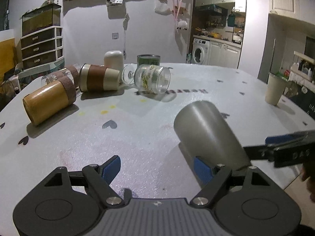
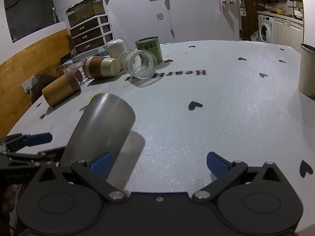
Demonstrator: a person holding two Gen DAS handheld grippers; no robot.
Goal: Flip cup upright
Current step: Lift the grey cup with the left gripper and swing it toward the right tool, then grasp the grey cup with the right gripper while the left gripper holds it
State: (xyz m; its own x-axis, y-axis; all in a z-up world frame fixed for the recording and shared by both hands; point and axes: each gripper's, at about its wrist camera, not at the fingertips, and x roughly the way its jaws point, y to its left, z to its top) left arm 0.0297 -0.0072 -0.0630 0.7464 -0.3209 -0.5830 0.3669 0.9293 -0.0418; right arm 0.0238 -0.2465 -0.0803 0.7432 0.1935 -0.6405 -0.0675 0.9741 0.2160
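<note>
Both grippers sit low at the near table edge, jaws spread wide, nothing held: left gripper (image 1: pixel 157 169), right gripper (image 2: pixel 159 163). Grey metal cup (image 1: pixel 208 135) lies on its side between them on the table (image 2: pixel 216 118), closed base pointing away, mouth end toward the cameras and hidden behind the fingers, so can't tell rim condition. Left gripper's right finger (image 1: pixel 202 170) is just beside or touching the cup wall; can't tell which. Right gripper's left finger (image 2: pixel 100 164) overlaps it likewise. Judgement: thin-wall steel, light, rigid, smooth and slippery, will roll sideways if nudged. Not fragile. Best hold looks like across the body mid-height, pads square on opposite walls, then rotate mouth-up. Plenty of bare table ahead and to the right; the near edge is close, so tip it away from the edge. Clutter sits well apart at the back: glass jar (image 1: pixel 151 78), brown-banded cup (image 1: pixel 99 77), wooden cup (image 1: pixel 49 102), green tin (image 2: pixel 149 49). Upright beige cup (image 1: pixel 274 89) far right.
</note>
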